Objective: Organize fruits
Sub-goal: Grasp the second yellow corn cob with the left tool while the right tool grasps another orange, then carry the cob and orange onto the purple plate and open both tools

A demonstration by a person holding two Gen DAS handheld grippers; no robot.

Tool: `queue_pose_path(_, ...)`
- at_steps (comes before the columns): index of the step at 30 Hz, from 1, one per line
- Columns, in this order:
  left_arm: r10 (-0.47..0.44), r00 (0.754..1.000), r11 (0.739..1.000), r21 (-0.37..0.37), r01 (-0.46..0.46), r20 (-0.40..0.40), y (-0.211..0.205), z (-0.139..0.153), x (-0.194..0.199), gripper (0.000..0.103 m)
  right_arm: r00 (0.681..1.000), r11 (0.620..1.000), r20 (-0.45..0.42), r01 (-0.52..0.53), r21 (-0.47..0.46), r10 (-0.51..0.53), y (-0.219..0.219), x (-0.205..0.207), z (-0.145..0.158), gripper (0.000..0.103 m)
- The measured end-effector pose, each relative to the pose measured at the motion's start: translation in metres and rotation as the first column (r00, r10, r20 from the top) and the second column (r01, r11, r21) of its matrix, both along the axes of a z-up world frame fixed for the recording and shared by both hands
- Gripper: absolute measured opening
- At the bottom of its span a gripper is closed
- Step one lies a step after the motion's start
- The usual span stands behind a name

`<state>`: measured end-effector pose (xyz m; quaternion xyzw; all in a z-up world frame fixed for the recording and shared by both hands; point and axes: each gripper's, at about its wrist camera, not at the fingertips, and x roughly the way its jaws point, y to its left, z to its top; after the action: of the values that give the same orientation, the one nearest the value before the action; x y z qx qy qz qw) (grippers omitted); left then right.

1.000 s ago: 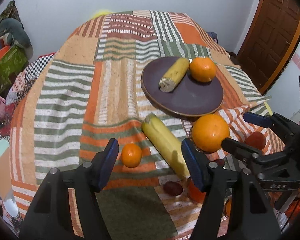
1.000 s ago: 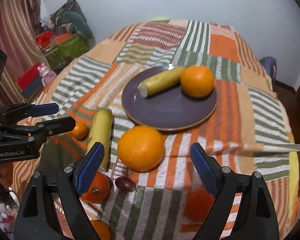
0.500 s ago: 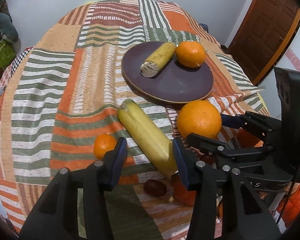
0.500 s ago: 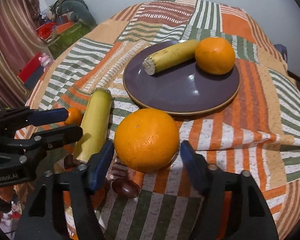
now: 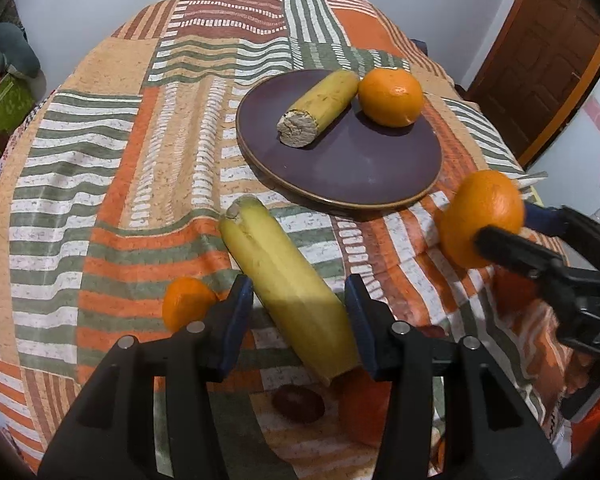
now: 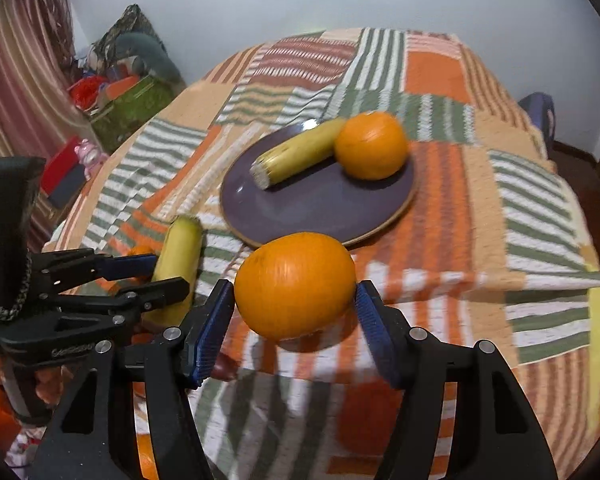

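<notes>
A purple plate (image 5: 352, 168) on the patchwork cloth holds a cut banana piece (image 5: 320, 106) and an orange (image 5: 392, 98). My left gripper (image 5: 298, 322) straddles a whole banana (image 5: 284, 280) lying on the cloth, pads close beside it with small gaps. My right gripper (image 6: 296, 330) is shut on a large orange (image 6: 296, 284) and holds it off the cloth in front of the plate (image 6: 300, 208). That orange also shows in the left wrist view (image 5: 482, 218). A small mandarin (image 5: 186, 306) lies left of the banana.
A dark plum (image 5: 298, 404) and another orange fruit (image 5: 364, 412) lie below the left gripper near the table's front edge. Boxes and bags (image 6: 124, 92) stand on the floor at far left. A wooden door (image 5: 552, 60) is at right.
My left gripper moved forward and narrowed around the whole banana. My right gripper closed on the large orange and lifted it off the cloth.
</notes>
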<state>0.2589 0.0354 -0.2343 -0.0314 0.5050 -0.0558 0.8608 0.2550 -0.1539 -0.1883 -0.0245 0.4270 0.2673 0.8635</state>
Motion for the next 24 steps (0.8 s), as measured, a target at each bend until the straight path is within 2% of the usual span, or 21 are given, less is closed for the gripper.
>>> queue_pose_path(11,0.006,1.000,0.997,0.083,-0.004,-0.025,-0.004,-0.015,0.032,0.047,1.000,0.998,-0.002,-0.023,-0.057,0.023,0.000,0.002,-0.008,0.056)
queue_pose_path(17,0.010,1.000,0.999,0.031,-0.009,-0.020,0.005,-0.017,0.032,0.045,0.999,0.997,-0.030,-0.042,-0.063,0.041,0.002,0.009,-0.013,0.059)
queue_pose_path(21,0.006,1.000,0.999,0.048,-0.005,-0.025,0.003,-0.018,0.035,0.045,0.996,0.996,-0.074,-0.063,-0.061,0.058,0.005,0.010,-0.022,0.063)
queue_pose_path(24,0.004,1.000,0.999,0.042,-0.003,-0.027,0.004,-0.018,0.036,0.044,0.995,0.996,-0.075,-0.065,-0.066,0.060,0.007,0.010,-0.023,0.064)
